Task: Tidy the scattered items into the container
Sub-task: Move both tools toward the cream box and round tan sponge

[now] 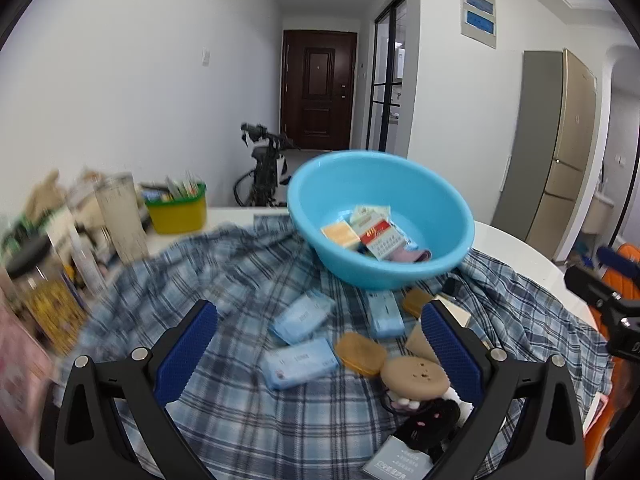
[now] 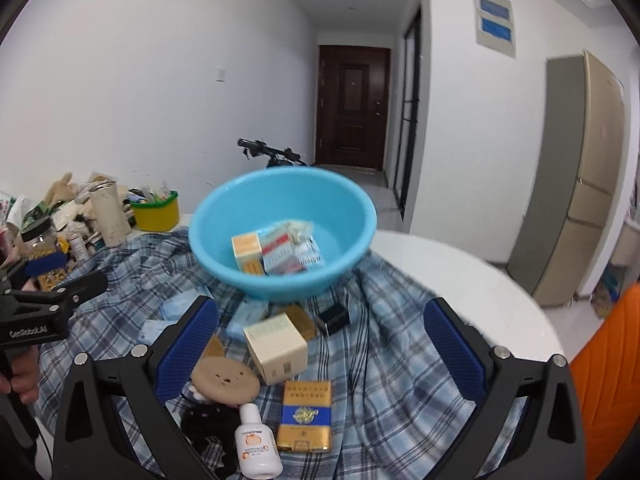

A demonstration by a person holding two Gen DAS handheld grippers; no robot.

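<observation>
A light blue basin (image 1: pixel 416 188) (image 2: pixel 224 216) stands on a blue plaid cloth (image 1: pixel 240 272) (image 2: pixel 384 360) and holds several small boxes and packets. My left gripper (image 1: pixel 320 328) is open and empty above scattered items: blue tissue packs (image 1: pixel 298 362), a tan biscuit-shaped piece (image 1: pixel 360 354) and a round tan compact (image 1: pixel 416 374). My right gripper (image 2: pixel 322 328) is open and empty above a cream box (image 2: pixel 276 346), a gold and blue pack (image 2: pixel 306 416), a white bottle (image 2: pixel 256 446) and the tan compact (image 2: pixel 226 380).
At the left of the table stands clutter: a yellow and green basket (image 1: pixel 178 210) (image 2: pixel 156 210), a steel tumbler (image 1: pixel 122 220) (image 2: pixel 108 214) and a jar (image 1: pixel 44 292). A black cube (image 2: pixel 334 320) lies by the basin. The white table edge (image 2: pixel 500 300) curves to the right.
</observation>
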